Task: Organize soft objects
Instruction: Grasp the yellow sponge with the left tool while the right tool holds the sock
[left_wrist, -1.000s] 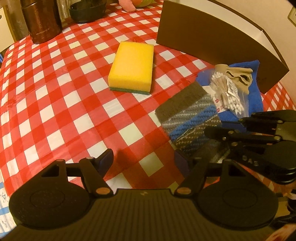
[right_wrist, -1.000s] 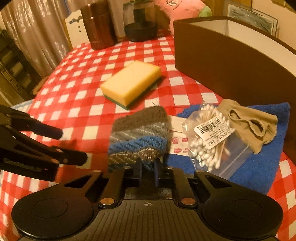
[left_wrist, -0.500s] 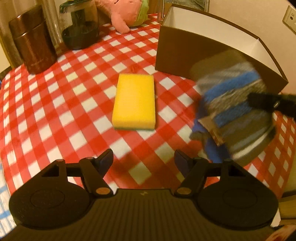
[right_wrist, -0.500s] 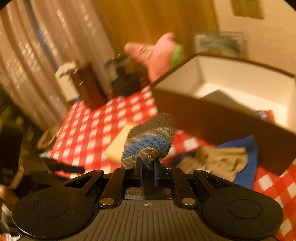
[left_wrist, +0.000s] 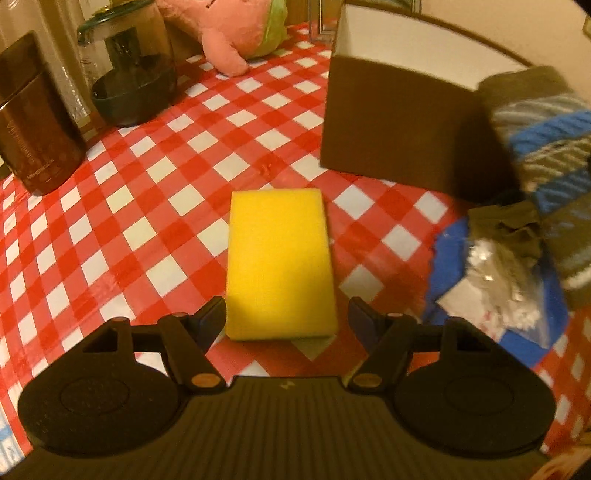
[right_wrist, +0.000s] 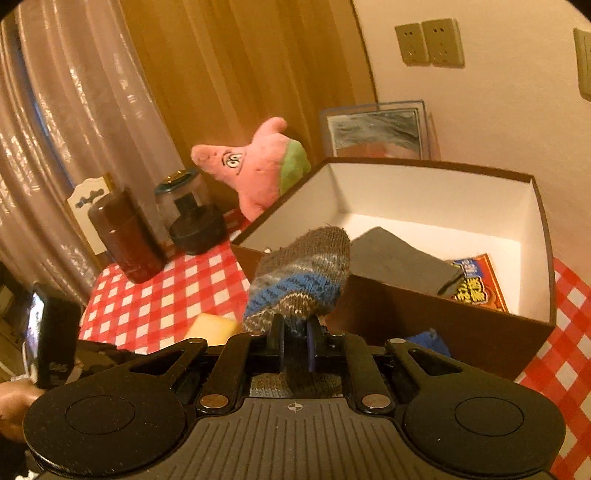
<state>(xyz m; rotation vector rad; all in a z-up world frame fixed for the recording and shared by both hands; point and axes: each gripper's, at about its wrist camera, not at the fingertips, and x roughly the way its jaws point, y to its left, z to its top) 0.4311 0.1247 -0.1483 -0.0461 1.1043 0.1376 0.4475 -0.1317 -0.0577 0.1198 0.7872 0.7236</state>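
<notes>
My right gripper (right_wrist: 294, 328) is shut on a striped knitted sock (right_wrist: 301, 277), grey, brown and blue, held in the air in front of the brown box's near wall (right_wrist: 443, 317). That sock (left_wrist: 546, 147) hangs blurred at the right edge of the left wrist view. My left gripper (left_wrist: 287, 314) stands open just above the near end of a yellow sponge (left_wrist: 279, 258) lying on the checked cloth; its fingers flank the sponge without touching it. The brown box (left_wrist: 391, 125) has a white inside and holds a dark folded item (right_wrist: 399, 258) and a red packet (right_wrist: 476, 284).
A blue towel (left_wrist: 447, 258) with a bag of cotton swabs (left_wrist: 506, 284) and a beige cloth (left_wrist: 513, 225) lies right of the sponge. At the back stand a brown canister (left_wrist: 33, 125), a glass jar (left_wrist: 129, 74) and a pink plush toy (left_wrist: 229, 29).
My right gripper lifted the sock off the table and up towards the box. My left gripper moved over to the yellow sponge, which now lies between its open fingers.
</notes>
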